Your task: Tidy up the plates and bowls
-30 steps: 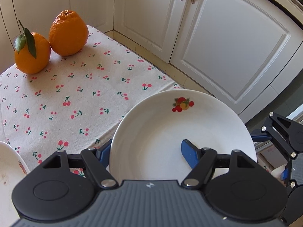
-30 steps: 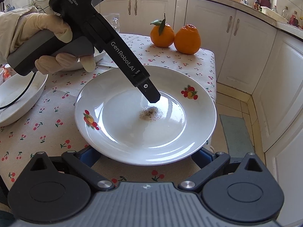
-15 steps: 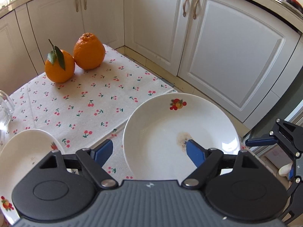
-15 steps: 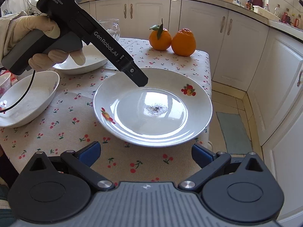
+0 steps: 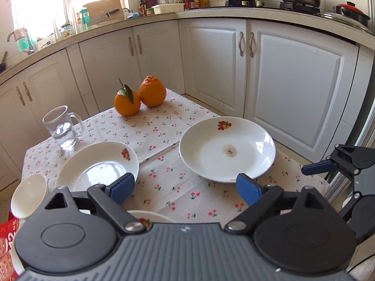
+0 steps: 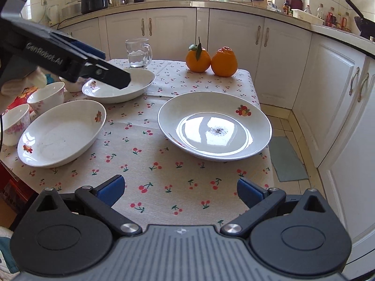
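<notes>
On the table (image 6: 178, 168), under its cherry-print cloth, I counted three white plates, each with a small fruit motif on the rim. The widest plate (image 6: 214, 126) sat near the table's right edge, a dark speck of residue at its centre. An oval plate (image 6: 62, 132) lay toward the left edge, and a third plate (image 6: 138, 82) sat behind it, nearer the far edge. Two small floral bowls (image 6: 46, 97) stood side by side at the left edge, just beside the oval plate. Two oranges (image 6: 211, 62) rested touching each other at the far right corner, one with a leafy stem, and one glass mug (image 6: 138, 52) stood at the far edge.

The left gripper (image 5: 185, 187) hung above the cloth between the plates, its jaws opening with nothing between them. The right gripper (image 6: 179, 188) hovered over the near edge of the table, its jaws spread wide and empty, the widest plate well ahead of its blue pads (image 6: 248, 192). Neither gripper touched any dish.
</notes>
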`<state>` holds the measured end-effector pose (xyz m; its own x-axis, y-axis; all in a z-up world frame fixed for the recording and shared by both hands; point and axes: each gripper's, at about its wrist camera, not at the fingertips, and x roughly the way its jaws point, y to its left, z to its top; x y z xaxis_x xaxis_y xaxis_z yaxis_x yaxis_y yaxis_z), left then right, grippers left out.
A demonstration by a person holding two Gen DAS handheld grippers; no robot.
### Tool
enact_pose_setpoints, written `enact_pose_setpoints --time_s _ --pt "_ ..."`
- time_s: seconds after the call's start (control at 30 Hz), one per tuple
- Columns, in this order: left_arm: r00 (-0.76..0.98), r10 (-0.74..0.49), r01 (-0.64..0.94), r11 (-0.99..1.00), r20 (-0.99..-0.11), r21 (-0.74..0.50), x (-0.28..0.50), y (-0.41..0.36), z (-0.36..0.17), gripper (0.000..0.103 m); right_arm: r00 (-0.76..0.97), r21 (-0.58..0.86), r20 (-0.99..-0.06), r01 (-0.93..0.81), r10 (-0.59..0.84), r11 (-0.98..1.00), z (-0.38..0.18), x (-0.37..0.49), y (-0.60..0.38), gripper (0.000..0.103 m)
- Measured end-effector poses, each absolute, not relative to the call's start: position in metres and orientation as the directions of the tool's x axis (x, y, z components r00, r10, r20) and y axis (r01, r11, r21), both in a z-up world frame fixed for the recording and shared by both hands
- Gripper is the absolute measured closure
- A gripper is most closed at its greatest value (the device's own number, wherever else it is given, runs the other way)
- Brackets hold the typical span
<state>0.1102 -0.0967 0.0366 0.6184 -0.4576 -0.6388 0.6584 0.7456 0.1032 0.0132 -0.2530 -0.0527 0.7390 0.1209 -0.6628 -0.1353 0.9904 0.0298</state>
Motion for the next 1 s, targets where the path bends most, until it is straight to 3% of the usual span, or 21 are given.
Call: enact_pose_setpoints --time_s 0.23,0.4,0.63,1.0 --pt "0.687 -0.376 0.574 0.805 -0.622 0.148 0.062 -0.061 0.013 0.01 0.746 0.005 -0.659 -0.126 0.098 0.992 -0.054 0.001 -0.235 0.0" --pt "0.734 -0.303 0.508 0.838 -0.608 0.196 0.034 -0.032 -0.002 0.01 0.727 0.042 -0.668 -0.178 0.16 0.983 -0.053 0.004 -0.227 0.0" --pt "0.722 -0.247 0.445 0.881 -0.647 0.159 0.016 0.009 -0.024 0.01 0.694 0.087 -0.677 -0.255 0.245 0.963 -0.051 0.017 -0.211 0.0" --pt "0.684 -0.236 0.44 0.888 -0.69 0.132 0.025 0.014 -0.055 0.01 0.646 0.097 -0.686 -0.377 0.336 0.921 -0.044 0.039 -0.183 0.0"
